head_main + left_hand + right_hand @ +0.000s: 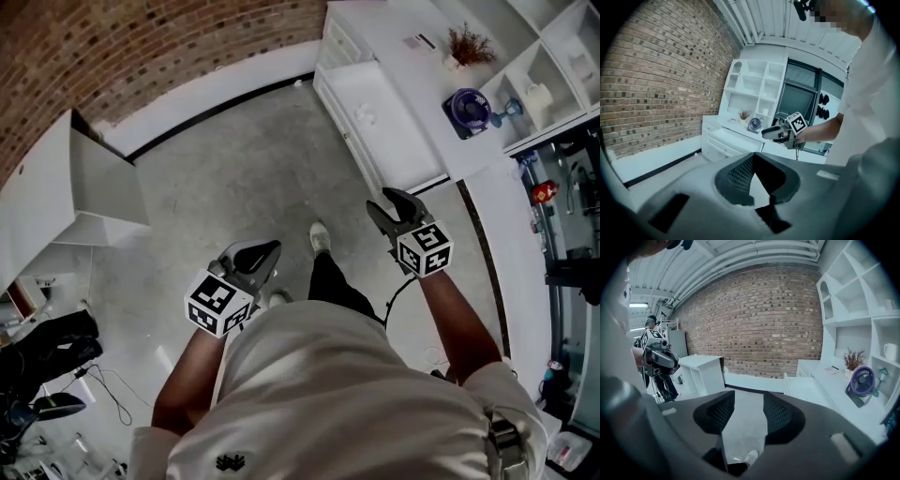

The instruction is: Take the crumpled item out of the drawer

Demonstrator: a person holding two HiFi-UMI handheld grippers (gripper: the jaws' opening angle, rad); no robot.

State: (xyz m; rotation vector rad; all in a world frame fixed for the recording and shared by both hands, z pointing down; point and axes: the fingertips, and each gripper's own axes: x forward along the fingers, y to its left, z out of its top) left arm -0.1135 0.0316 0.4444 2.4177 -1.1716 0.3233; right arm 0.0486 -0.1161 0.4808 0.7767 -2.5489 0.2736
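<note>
We stand on the grey floor [244, 169], which lies between us and the open drawer [398, 141] pulled out from the white counter [412, 70]. On the counter sit a purple fan [466, 111], a small dried plant [469, 44] and a slip of paper [420, 40]. A white cabinet [89, 183] stands off to our left by the brick wall [141, 47]. The crumpled item [364, 114] is a small, pale, lumpy wad lying on the drawer's bottom, too small for us to tell its material. Our right claw [384, 204] is spread wide with only floor between its jaws. Our left claw [272, 250] has its tips together and is empty. Both are well apart from the drawer.
</note>
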